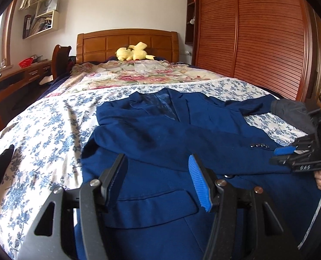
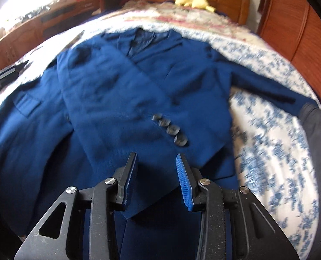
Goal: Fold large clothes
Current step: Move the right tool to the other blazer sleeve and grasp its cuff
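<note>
Right, left wrist view first:
Left gripper (image 1: pixel 158 162): jaws spread, nothing between them, hovering over the blue jacket (image 1: pixel 182 134).
Jacket: lies flat on the bed straight ahead of the jaws, one sleeve (image 1: pixel 182 143) folded across the chest, cuff buttons (image 1: pixel 259 145) ahead-right.
Right gripper (image 1: pixel 286 151): off to the right of the jaws, at the sleeve cuff; grip state unreadable from this side.
Obstacles: dark grey garment (image 1: pixel 290 112) beyond it, far right.
Surface: blue floral bedsheet (image 1: pixel 47 134).
Room: yellow plush toy (image 1: pixel 132 52) at the wooden headboard (image 1: pixel 128 43), far ahead; wardrobe (image 1: pixel 258 32) right, desk (image 1: pixel 19 73) left.

Right wrist view (blurred):
Right gripper (image 2: pixel 156 163): jaws released, holding nothing.
Jacket (image 2: pixel 117 86): under and ahead of the jaws; buttons (image 2: pixel 171 130) just past the tips.
Other sleeve (image 2: pixel 268 82): stretched out ahead-right.
Pocket flap (image 2: pixel 27 105): ahead-left.
</note>
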Available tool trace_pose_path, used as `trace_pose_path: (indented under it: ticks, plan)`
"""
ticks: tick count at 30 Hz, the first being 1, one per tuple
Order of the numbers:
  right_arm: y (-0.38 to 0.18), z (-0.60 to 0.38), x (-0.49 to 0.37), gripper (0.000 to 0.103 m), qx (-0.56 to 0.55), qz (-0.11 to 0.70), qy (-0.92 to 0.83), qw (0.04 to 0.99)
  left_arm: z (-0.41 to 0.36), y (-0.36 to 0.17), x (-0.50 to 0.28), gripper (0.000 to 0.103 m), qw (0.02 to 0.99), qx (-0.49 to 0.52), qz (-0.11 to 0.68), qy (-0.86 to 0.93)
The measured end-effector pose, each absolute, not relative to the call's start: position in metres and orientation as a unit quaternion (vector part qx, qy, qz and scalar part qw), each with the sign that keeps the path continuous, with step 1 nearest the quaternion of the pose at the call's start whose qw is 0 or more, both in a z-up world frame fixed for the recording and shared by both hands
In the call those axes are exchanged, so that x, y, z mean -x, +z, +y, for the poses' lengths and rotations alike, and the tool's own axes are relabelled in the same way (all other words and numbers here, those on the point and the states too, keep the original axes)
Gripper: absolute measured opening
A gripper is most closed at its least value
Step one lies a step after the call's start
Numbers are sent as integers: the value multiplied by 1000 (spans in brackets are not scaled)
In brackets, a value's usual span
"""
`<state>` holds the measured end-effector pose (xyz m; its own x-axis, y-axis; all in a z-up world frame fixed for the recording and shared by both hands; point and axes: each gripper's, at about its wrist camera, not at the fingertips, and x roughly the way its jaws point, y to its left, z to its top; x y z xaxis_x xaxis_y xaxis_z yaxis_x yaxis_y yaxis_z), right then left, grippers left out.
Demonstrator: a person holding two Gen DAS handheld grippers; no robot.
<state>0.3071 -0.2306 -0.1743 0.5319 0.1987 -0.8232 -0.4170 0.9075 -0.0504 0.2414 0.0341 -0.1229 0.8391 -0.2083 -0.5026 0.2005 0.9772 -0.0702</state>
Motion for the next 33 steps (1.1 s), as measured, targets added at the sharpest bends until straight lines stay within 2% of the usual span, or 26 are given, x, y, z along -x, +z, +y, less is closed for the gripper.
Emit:
trace_pose_path:
  ticks: [8,17,21,33]
  plan:
    - [-185,-234,-309,40,111,454,182,865,29,-128,-243,57,958,3,268,-105]
    - [-143,-253,-320,42,104,419,177,885,28,-132,-246,57,955,-2,277,-105]
    - [-123,-277,-353,50,97,400,142,900,27,-132,-245,57,955,-4,276,-107]
    - [-129,-364,-465,51,8,421,25,907,25,-136,-247,57,952,-7,285,-107]
